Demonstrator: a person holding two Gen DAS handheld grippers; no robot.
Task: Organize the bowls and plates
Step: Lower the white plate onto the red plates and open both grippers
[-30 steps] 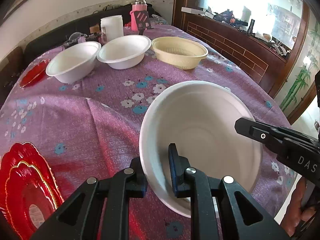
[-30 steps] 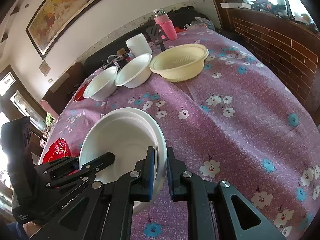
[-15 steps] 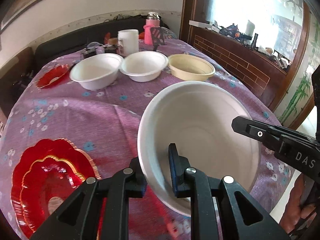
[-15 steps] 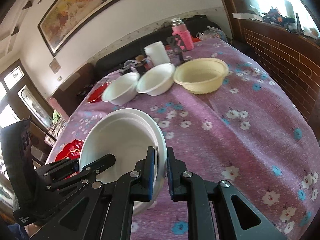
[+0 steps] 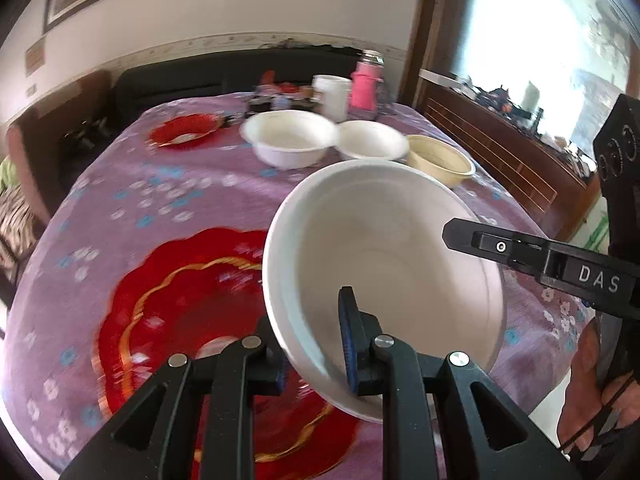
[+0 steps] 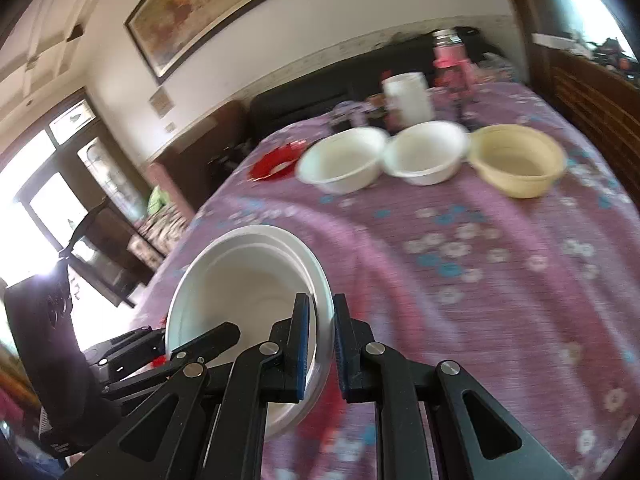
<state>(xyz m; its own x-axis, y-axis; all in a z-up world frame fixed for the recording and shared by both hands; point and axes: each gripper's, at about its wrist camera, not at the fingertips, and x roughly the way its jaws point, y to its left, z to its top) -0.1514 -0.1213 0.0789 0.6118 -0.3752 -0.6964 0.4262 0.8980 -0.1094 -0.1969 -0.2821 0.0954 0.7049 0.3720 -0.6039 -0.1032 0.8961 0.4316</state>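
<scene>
A large white bowl (image 5: 392, 264) hangs tilted above the purple flowered tablecloth, gripped from both sides. My left gripper (image 5: 312, 332) is shut on its near left rim, one pad inside and one outside. My right gripper (image 6: 320, 312) is shut on the opposite rim of the bowl (image 6: 248, 280); its finger (image 5: 520, 248) reaches in from the right in the left wrist view. A double edge shows along the rim in the right wrist view. Below the bowl lies a stack of red gold-trimmed plates (image 5: 180, 300), partly hidden by it.
Far across the table stand two white bowls (image 5: 290, 140) (image 5: 372, 140) and a cream bowl (image 5: 440, 158) in a row. A small red plate (image 5: 182, 132) lies to their left. Behind them are a white cup (image 5: 332, 96) and a pink bottle (image 5: 366, 88). A brick-fronted wooden ledge (image 5: 500, 148) runs along the right.
Both grippers have carried the bowl up and away from the row of far bowls, leftwards over the red plates, which now fill the lower left of the left wrist view. Both grips are unchanged.
</scene>
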